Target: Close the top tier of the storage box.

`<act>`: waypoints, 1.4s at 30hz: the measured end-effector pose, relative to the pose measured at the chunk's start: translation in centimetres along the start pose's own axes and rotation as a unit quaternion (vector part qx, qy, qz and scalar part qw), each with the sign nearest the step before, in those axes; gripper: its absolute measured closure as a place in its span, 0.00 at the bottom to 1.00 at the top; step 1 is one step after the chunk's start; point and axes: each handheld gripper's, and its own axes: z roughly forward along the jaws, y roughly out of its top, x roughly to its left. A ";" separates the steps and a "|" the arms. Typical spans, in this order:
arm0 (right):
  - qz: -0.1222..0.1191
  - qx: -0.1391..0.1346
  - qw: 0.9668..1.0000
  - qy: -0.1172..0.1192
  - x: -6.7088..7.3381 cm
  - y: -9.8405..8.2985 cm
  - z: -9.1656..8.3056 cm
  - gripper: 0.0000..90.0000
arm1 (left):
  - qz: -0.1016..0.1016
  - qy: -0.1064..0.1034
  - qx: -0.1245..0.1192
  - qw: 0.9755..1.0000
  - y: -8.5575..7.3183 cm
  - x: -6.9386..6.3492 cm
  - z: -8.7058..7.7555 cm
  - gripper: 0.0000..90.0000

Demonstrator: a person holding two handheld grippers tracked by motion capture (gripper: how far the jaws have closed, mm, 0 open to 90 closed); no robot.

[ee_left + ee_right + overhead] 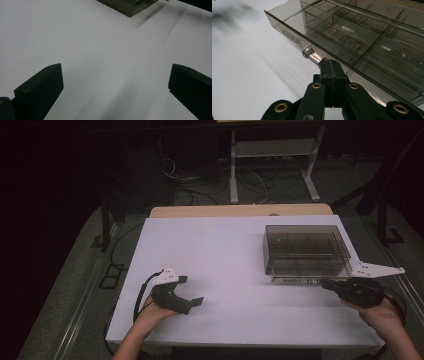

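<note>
On the left side of the white desk (220, 270), a person's left hand (150, 312) holds the left tongs (190, 292). They sit low over the desk, near its front edge. Their two black jaws stand wide open, with nothing but bare desk between them. In the left gripper view the jaws (115, 82) are far apart, one at each bottom corner, and a corner of the box (130, 6) peeks in at the top, well away from them. A black cable (140, 295) loops back from these tongs toward the arm.

The middle of the desk is bare.

Further right sits the box (305, 249). It is clear and smoky grey, with thin walls that split it into many small parts. It rests flat on the desk, toward the right and back.

At the box's front edge is a small shiny metal piece (313, 56), like a little tube, sticking out from the front wall. The right tongs (325, 65) are shut tight on the end of this piece. In the high view the right tongs (330, 284) reach the box's front right corner, held by the right hand (382, 312) at the desk's right edge. A grey plate (377, 269) sticks out on top of them.
</note>
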 end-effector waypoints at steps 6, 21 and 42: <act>-0.002 -0.003 1.000 -0.002 -0.1 0.3 0.2 0.99 | 0.000 0.000 0.000 1.000 0.0 0.0 0.0 0.00; -0.005 -0.005 1.000 -0.007 -0.3 0.9 0.7 0.99 | 0.001 0.001 0.001 1.000 0.0 0.0 -0.1 0.00; -0.006 -0.012 1.000 -0.019 -0.9 1.8 1.4 0.99 | 0.001 0.001 0.001 1.000 0.0 0.0 -0.1 0.00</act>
